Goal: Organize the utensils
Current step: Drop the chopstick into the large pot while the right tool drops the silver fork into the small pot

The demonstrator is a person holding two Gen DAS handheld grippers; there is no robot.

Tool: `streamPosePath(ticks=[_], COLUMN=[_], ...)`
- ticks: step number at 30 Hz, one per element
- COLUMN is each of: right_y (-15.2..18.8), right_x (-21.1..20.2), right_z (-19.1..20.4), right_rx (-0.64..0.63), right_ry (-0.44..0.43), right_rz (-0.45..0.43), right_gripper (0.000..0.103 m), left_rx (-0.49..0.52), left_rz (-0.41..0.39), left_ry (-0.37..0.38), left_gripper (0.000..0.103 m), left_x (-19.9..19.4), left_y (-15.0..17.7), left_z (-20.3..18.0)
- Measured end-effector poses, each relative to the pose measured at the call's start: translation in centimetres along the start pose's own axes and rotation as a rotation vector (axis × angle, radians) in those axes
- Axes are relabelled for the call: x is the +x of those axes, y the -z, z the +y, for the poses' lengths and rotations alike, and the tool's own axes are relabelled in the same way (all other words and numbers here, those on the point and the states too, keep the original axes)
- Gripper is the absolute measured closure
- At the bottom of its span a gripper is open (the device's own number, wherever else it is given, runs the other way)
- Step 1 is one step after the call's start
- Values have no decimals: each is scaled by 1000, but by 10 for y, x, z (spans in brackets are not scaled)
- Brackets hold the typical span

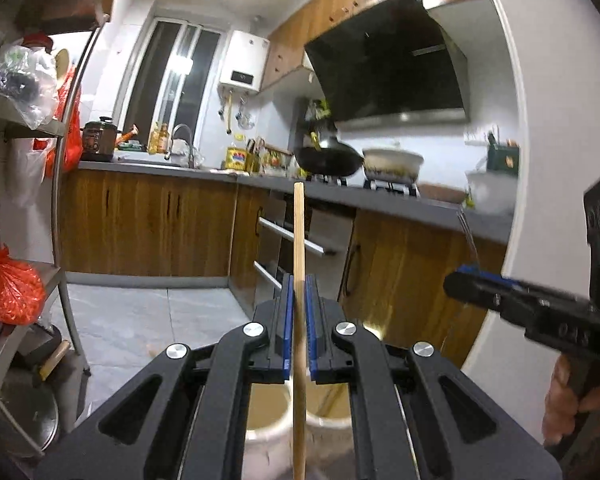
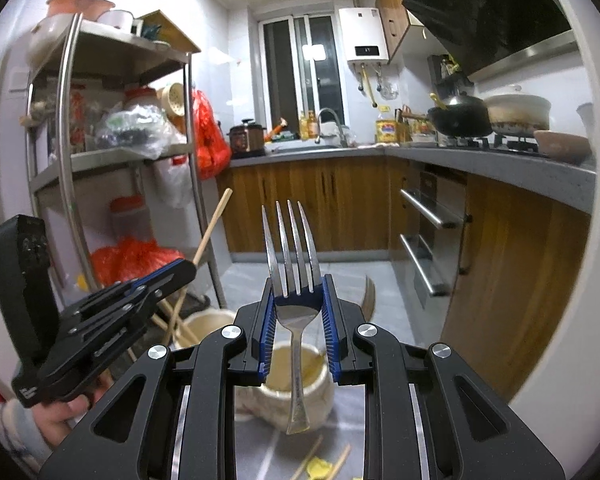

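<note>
Two grippers, one utensil each, so it all comes down to which holder sits under which hand. Left gripper (image 1: 299, 308) is clamped tight on a wooden chopstick (image 1: 299, 240), long axis running straight out along the fingers, tip up and far, other end hanging near. Just below it are two cream ceramic jars: left jar (image 1: 268, 408) and right jar (image 1: 328, 404), the stick crossing between their rims. Right gripper (image 2: 298, 320) pinches a steel fork (image 2: 292, 248) at the neck, tines pointing up and away, handle dangling over the right jar (image 2: 296, 380). The left jar (image 2: 204, 326), nearer the left hand, already holds chopsticks, so I'd guess each hand just tips its utensil upright and lowers.
</note>
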State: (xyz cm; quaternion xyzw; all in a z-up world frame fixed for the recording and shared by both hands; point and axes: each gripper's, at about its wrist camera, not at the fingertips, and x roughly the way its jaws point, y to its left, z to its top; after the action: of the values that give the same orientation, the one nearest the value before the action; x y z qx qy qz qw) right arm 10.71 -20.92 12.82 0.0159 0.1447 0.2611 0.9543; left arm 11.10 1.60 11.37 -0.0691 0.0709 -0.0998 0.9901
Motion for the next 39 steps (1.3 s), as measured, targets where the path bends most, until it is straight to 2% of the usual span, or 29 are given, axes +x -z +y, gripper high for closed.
streamPosePath(ticks=[5,13,20,24,32,39], right_y=[-10,-10,2,7,21,39], right_x=[15,36,56,61,65,59], right_z=[-1,1,-5,-7,-8,-13], right_rx=[10,16,35,40,42,62], right_ry=[-4,-7,18,16,14,2], right_rz=[-30,-64,-36,-11,20,38], right_gripper=[81,81,81,81,81,81], left_rx=[38,80,128,154,143,184], left_rz=[-33,-27,-17,-16,-4,74], left_ry=[-28,-89,-101,-91,-61,-84], left_gripper=[98,98,98,98,98,98], left_x=[19,48,59,56,30,12], left_y=[-10,-7,3,9,12,28], left_z=[-1,2,1,-3,-1,-5])
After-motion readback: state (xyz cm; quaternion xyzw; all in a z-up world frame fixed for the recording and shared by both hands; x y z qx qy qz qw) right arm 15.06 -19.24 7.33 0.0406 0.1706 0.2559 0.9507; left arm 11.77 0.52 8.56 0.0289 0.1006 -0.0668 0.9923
